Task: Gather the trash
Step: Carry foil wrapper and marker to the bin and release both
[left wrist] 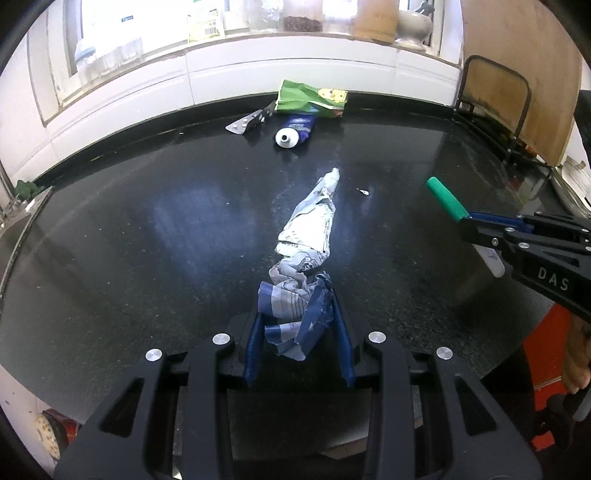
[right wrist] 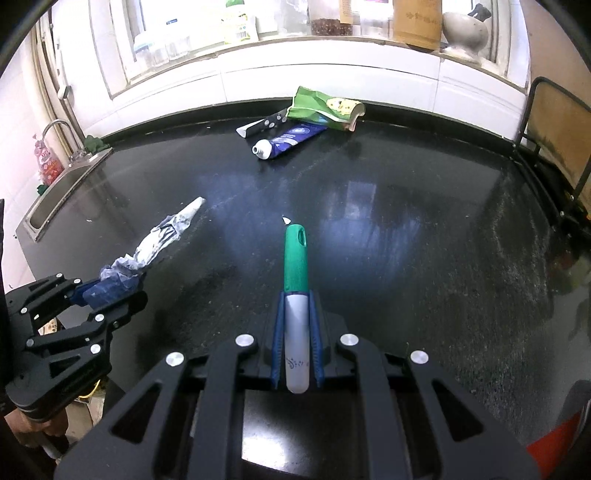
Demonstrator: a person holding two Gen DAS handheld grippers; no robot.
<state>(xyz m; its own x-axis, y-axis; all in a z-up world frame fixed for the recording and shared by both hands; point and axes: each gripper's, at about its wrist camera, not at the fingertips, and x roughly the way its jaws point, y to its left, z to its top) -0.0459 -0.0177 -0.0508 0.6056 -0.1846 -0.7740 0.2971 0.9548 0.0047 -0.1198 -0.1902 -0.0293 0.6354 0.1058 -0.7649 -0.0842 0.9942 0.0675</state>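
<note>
My left gripper [left wrist: 295, 295] is shut on the blue end of a crumpled white and blue wrapper [left wrist: 308, 236] and holds it over the black counter [left wrist: 147, 240]; the wrapper also shows in the right wrist view [right wrist: 162, 236]. My right gripper [right wrist: 296, 295] is shut on a marker with a green cap [right wrist: 296, 258], which points forward; it also shows in the left wrist view [left wrist: 445, 199]. At the back lie a green snack bag [right wrist: 325, 107], a blue tube [right wrist: 288, 140] and a pill blister strip [right wrist: 258, 127].
A steel sink [right wrist: 59, 184] with a tap is at the left end of the counter. A wire rack holding a board [right wrist: 554, 147] stands at the right. Jars and bottles line the windowsill [right wrist: 332, 22]. A small white scrap [right wrist: 285, 220] lies mid-counter.
</note>
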